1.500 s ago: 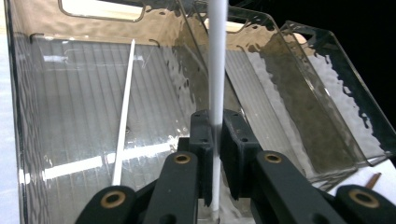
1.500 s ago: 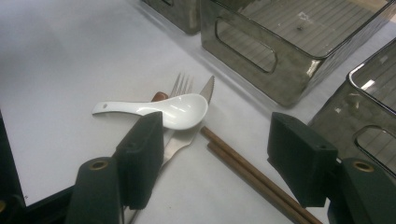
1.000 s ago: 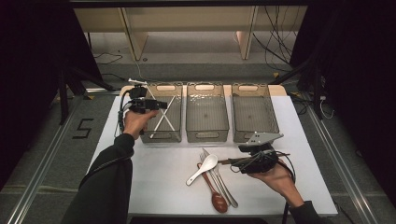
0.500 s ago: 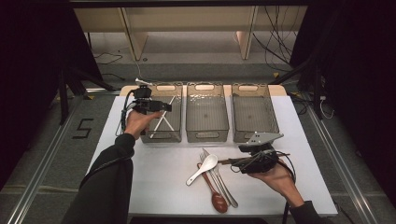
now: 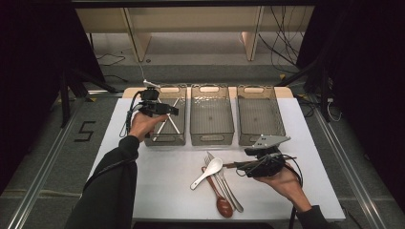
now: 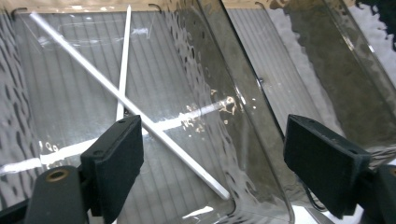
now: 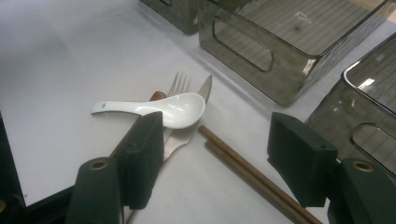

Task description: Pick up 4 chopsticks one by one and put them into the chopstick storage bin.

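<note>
My left tongs (image 5: 165,110) have lifted slightly over the left bin (image 5: 154,139), wide open and empty above the white chopsticks (image 6: 123,100), so sorting continues; my right tongs (image 7: 215,154), equally open, wait by the spoon (image 7: 163,108).

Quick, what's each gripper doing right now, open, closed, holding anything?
Left gripper: open, empty, over the left bin with the white chopsticks.
Right gripper: open, empty, near the white spoon.
</note>
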Tool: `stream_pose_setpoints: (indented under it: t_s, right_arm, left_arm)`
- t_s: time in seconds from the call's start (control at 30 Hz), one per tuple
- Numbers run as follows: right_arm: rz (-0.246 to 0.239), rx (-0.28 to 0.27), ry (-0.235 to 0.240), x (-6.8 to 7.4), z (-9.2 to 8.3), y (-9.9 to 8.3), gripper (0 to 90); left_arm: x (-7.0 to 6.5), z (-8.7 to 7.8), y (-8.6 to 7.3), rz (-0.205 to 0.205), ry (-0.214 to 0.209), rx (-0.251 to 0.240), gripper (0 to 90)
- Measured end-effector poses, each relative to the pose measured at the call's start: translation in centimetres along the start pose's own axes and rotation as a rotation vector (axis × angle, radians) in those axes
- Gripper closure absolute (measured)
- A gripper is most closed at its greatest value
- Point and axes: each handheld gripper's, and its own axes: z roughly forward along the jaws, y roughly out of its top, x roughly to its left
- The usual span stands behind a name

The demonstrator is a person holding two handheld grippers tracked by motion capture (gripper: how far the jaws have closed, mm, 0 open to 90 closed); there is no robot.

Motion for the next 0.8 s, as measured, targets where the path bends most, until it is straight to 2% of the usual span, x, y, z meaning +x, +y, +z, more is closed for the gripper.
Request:
stream_pose_setpoints:
  t_s: [0.13, 0.23, 0.43, 0.6, 0.8]
  right_arm:
    - [0.001, 0.001, -0.004, -0.1, -0.1, 0.0, 37.1]
    - [0.003, 0.005, -0.011, -0.3, -0.1, -0.1, 37.1]
    - [0.005, 0.028, -0.036, -1.0, -0.2, -0.4, 36.7]
    - [0.018, 0.069, -0.052, -2.1, -0.4, -0.7, 34.7]
    - [0.014, 0.125, -0.059, -3.0, 0.0, -1.2, 32.9]
  left_arm:
    - [0.1, -0.5, -0.4, -0.008, -0.023, -0.009, 19.7]
    - [0.1, -1.2, -0.8, 0.004, -0.042, -0.023, 19.4]
    - [-0.2, -3.5, -1.9, 0.025, -0.090, -0.086, 19.2]
    - [-0.5, -5.3, -3.7, 0.062, -0.119, -0.128, 18.9]
    - [-0.8, -7.0, -6.5, 0.097, -0.151, -0.161, 18.5]
